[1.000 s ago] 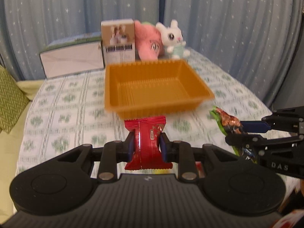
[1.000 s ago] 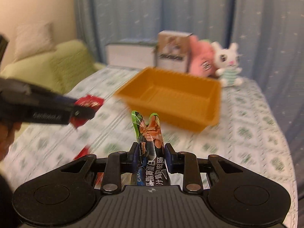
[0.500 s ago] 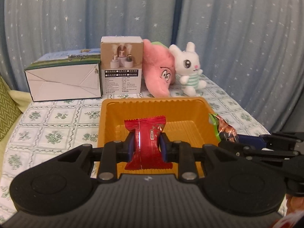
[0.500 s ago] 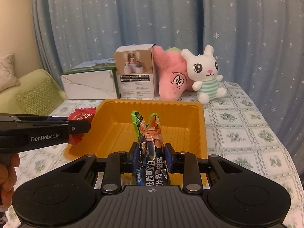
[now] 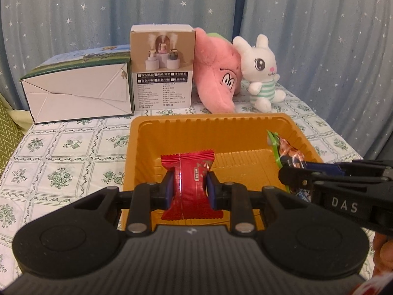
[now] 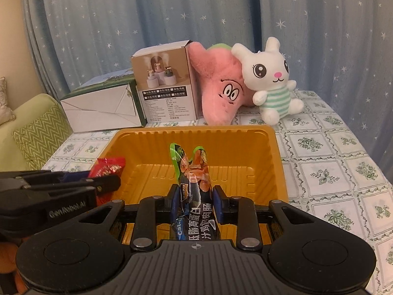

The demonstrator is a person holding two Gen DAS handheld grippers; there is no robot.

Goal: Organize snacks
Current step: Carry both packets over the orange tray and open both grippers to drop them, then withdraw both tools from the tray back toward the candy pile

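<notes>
Left gripper [image 5: 189,188]: pinches the red snack packet [image 5: 190,184] between its blue pads, held over the near part of the orange tray [image 5: 208,120].
Red packet axis: long axis runs straight ahead along the fingers, crimped ends fore and aft, flat face up.
Red packet look: glossy red foil, a centre seam, a small label patch on the right half.
Right gripper [image 6: 195,198]: pressed onto the green-edged snack pouch [image 6: 194,184], also over the tray's near part.
Pouch axis: long axis points forward and upward from the fingers, its notched green end rising ahead, printed dark end back toward the gripper body.
Pouch look: clear shiny film with green trim, orange-brown contents, white lettering on a dark blue-black band.
Relative places: the right gripper comes in from the left gripper's right side, close beside it; the two packets are apart.
Tray: ribbed walls, bare floor ahead of both packets, open room forward up to the far wall.
Beyond the tray: white box [image 5: 78,93], printed carton [image 5: 162,68], pink plush [image 5: 216,73] and white rabbit plush [image 5: 262,73] stand near the bench's [image 5: 61,152] far edge, before a starred curtain [image 5: 98,12].
</notes>
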